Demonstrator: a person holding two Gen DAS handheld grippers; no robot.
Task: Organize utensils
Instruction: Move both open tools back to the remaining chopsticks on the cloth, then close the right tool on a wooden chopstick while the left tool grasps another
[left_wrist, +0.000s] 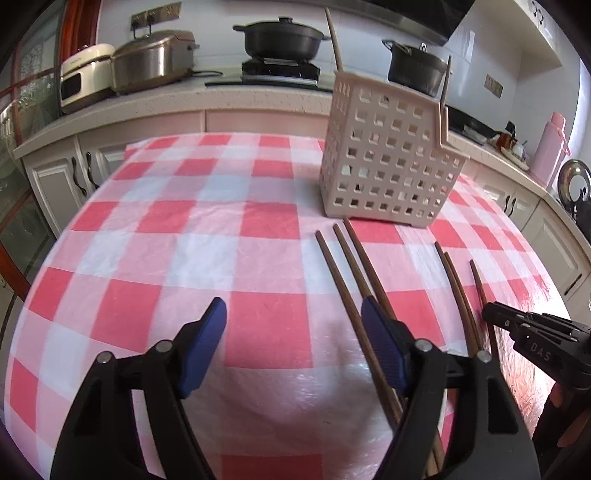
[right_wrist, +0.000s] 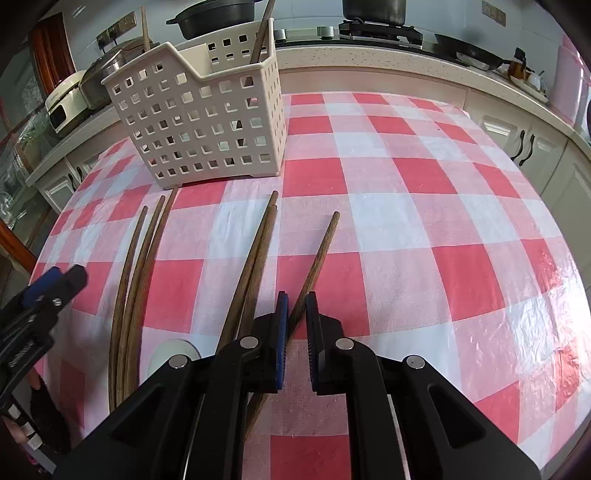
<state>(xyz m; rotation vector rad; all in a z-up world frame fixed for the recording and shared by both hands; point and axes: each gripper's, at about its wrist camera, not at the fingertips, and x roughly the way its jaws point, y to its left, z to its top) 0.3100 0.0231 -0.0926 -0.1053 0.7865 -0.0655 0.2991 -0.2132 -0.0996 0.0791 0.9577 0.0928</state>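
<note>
The right gripper (right_wrist: 295, 306) is clamping its blue pads on a single wooden chopstick (right_wrist: 323, 243) on the checked tablecloth (right_wrist: 424, 206). The left gripper (left_wrist: 293, 314) is hanging with jaws apart beside three chopsticks (left_wrist: 343, 254) lying just before the perforated utensil basket (left_wrist: 388, 162). Bare cloth is stretching left and right of the basket.

The checked counter (right_wrist: 424, 206) lies bare to the right of the single chopstick (right_wrist: 321, 251), wide enough for tongs to pass. In the left wrist view, the cloth left of the three chopsticks (left_wrist: 347, 273) is also bare. The perforated basket (right_wrist: 207, 122) stands at the far ends of the chopsticks and blocks the way forward there; two sticks rise from it. Between the chopstick groups the gaps are narrow. The left tongs (right_wrist: 55, 280) crowd the near left edge.
</note>
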